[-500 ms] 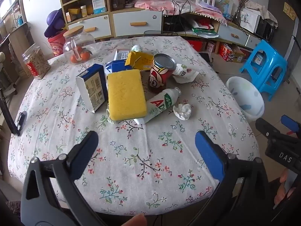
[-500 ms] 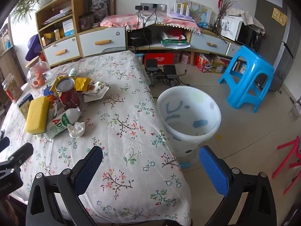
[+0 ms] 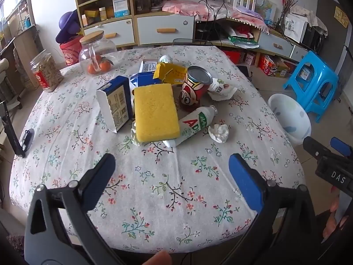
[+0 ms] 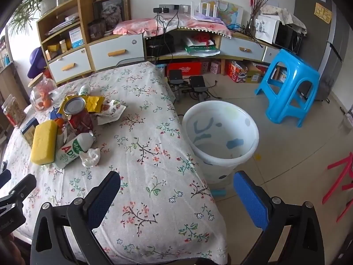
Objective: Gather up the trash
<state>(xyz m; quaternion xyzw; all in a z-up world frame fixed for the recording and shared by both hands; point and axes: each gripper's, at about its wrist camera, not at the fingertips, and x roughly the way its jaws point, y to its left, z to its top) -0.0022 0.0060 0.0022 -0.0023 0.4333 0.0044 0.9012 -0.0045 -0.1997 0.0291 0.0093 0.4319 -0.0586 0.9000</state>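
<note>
A pile of trash lies mid-table: a yellow sponge (image 3: 155,112), a white AD bottle (image 3: 194,124), a red can (image 3: 195,87), a crumpled tissue (image 3: 219,131), a blue-and-white carton (image 3: 114,105), a yellow wrapper (image 3: 169,72) and a torn packet (image 3: 221,89). The pile also shows in the right wrist view, with the sponge (image 4: 43,142) and the tissue (image 4: 90,156). A white bin (image 4: 220,141) stands on the floor right of the table. My left gripper (image 3: 172,172) is open and empty, short of the pile. My right gripper (image 4: 176,190) is open and empty over the table's right edge.
A glass jar of oranges (image 3: 96,54) and a jar of snacks (image 3: 46,72) stand at the table's far left. A blue stool (image 4: 289,86) stands beyond the bin. Cabinets and shelves (image 3: 154,28) line the back wall. A black clip (image 3: 25,140) sits at the left table edge.
Both grippers have shifted very slightly; the scene is otherwise the same.
</note>
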